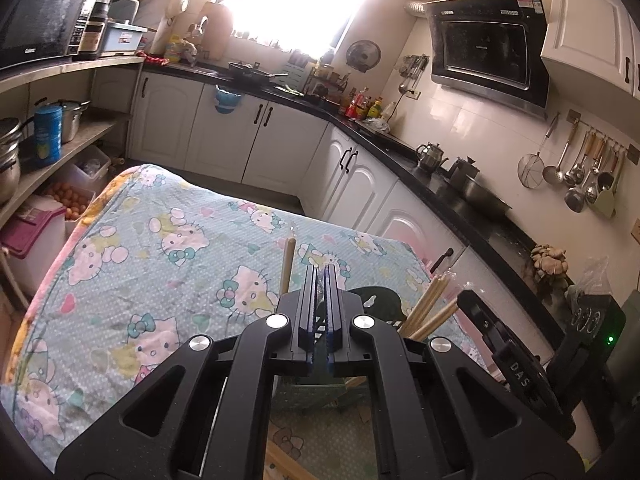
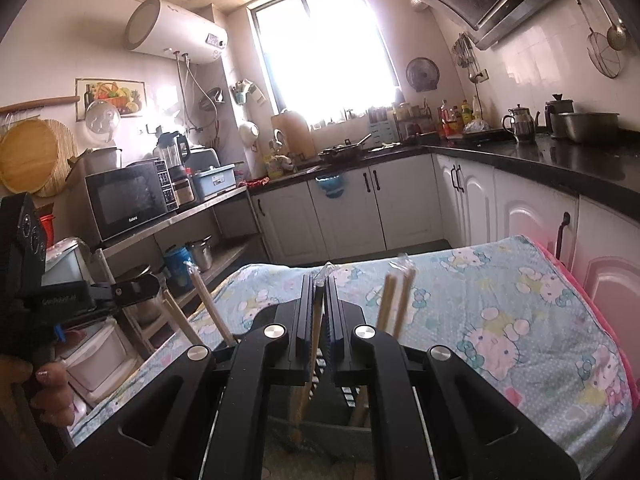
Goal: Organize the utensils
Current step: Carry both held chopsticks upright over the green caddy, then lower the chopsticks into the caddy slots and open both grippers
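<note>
Two grippers, one risk: my right gripper is clamped on a plastic-wrapped chopstick pair above the dark holder at the near table edge; I judge a tilted descent could knock the wrapped chopsticks already standing there, or miss the slot. My left gripper is closed, apparently empty, left of the chopsticks on the Hello Kitty cloth.

Bench draped in pale-blue cartoon-cat cloth; dark slotted holder on it, wrapped chopsticks standing inside
</note>
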The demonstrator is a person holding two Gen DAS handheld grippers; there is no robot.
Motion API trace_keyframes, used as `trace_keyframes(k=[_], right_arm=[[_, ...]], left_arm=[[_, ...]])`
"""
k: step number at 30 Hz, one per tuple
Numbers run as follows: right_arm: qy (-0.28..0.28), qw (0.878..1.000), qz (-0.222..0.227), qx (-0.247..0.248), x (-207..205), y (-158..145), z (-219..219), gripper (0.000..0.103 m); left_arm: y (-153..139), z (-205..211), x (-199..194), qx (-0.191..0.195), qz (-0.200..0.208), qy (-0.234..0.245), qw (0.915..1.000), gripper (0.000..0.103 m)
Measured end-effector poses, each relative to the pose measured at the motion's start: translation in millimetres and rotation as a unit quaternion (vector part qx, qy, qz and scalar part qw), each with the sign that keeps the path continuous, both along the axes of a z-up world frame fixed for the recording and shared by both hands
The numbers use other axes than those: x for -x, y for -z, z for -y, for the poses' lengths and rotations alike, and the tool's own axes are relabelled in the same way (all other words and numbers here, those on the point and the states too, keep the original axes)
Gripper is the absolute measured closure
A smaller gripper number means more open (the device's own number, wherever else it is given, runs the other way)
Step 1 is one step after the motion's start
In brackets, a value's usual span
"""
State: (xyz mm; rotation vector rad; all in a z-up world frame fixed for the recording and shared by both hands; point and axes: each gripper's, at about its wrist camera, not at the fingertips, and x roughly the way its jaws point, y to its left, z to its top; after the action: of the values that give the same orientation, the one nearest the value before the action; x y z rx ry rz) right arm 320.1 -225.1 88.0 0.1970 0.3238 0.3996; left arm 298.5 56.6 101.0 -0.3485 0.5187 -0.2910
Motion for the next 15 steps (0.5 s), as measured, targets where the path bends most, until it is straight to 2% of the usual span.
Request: trace_keyframes(k=[3, 8, 12, 15], right_arm=[[-0.008, 1.0, -0.009, 0.001, 4.4, 0.8, 2.7, 0.097], [-0.019, 0.999, -0.03, 0.002, 10.9, 4.8, 3.7, 0.091], [-0.024, 0.999, -0.045, 0.004, 15.1, 8.1, 4.4, 0.083], [-0.029, 0.998, -0.048, 0.006, 19.9, 8.5, 4.9, 0.081]], left_arm=[[0.0, -0.2, 1.4, -0.001, 0.0, -0.001, 1.0, 0.103], [3.6, -1.0, 5.4, -0.004, -0.001, -0.004, 1.0, 0.103], [5.9, -0.6, 11.3, -0.005, -0.003, -0.003, 1.0, 0.103], [5.8, -0.1, 13.3, -0.004, -0.004, -0.005, 1.0, 0.103]])
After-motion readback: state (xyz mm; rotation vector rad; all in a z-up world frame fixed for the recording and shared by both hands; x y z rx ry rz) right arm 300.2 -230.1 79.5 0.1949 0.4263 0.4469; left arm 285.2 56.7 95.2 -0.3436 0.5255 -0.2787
